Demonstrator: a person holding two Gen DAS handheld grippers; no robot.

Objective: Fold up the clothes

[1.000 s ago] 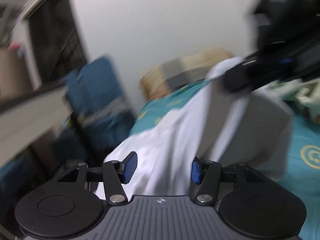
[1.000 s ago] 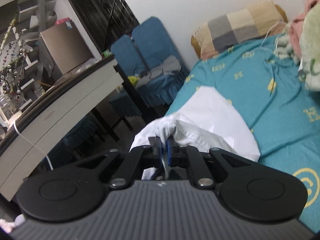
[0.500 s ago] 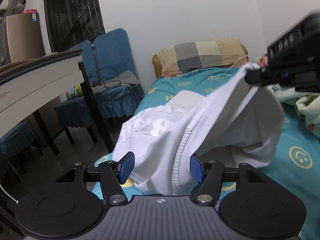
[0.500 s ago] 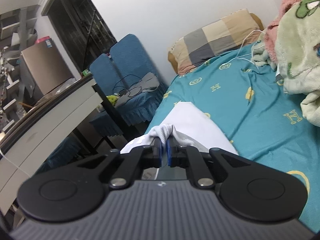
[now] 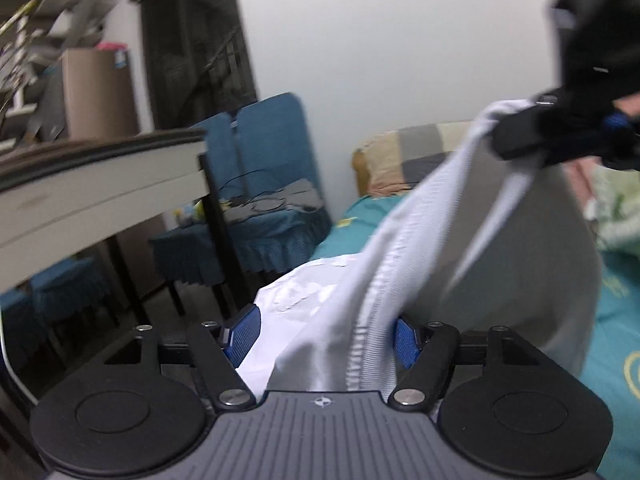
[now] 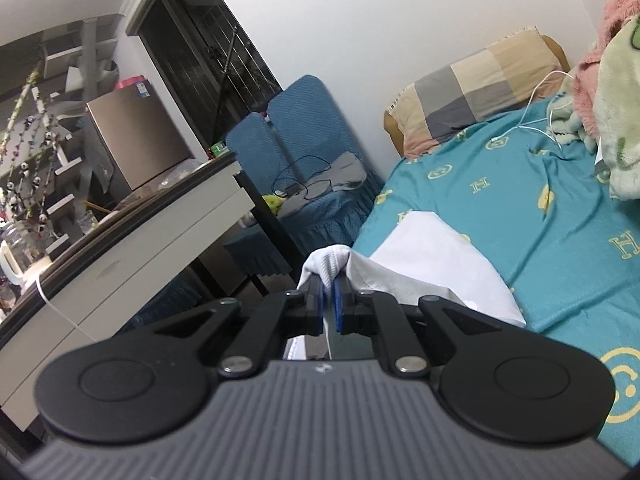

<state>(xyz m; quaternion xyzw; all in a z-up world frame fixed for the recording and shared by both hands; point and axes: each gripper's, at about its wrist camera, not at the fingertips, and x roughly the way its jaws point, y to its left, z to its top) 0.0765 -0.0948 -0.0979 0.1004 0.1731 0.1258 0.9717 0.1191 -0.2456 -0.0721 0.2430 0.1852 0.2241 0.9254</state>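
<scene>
A white T-shirt [image 5: 420, 248] hangs stretched between my two grippers above the teal bed. My left gripper [image 5: 322, 338] is open, its blue pads wide apart, and the shirt's ribbed hem runs through the gap between them. My right gripper [image 6: 327, 294] is shut on a bunched edge of the shirt [image 6: 424, 268]. It also shows in the left wrist view [image 5: 568, 132] at the upper right, holding the cloth up. The rest of the shirt drapes down onto the bed.
The bed has a teal patterned sheet [image 6: 540, 208], a checked pillow [image 6: 472, 92] at its head and plush blankets [image 6: 616, 80] on the right. A white desk [image 6: 132, 248] and blue-covered chairs [image 6: 304, 152] stand to the left.
The right gripper has lifted its shirt edge higher. The left gripper has moved in closer, so the hem now lies between its open pads. The left view is blurred by motion.
</scene>
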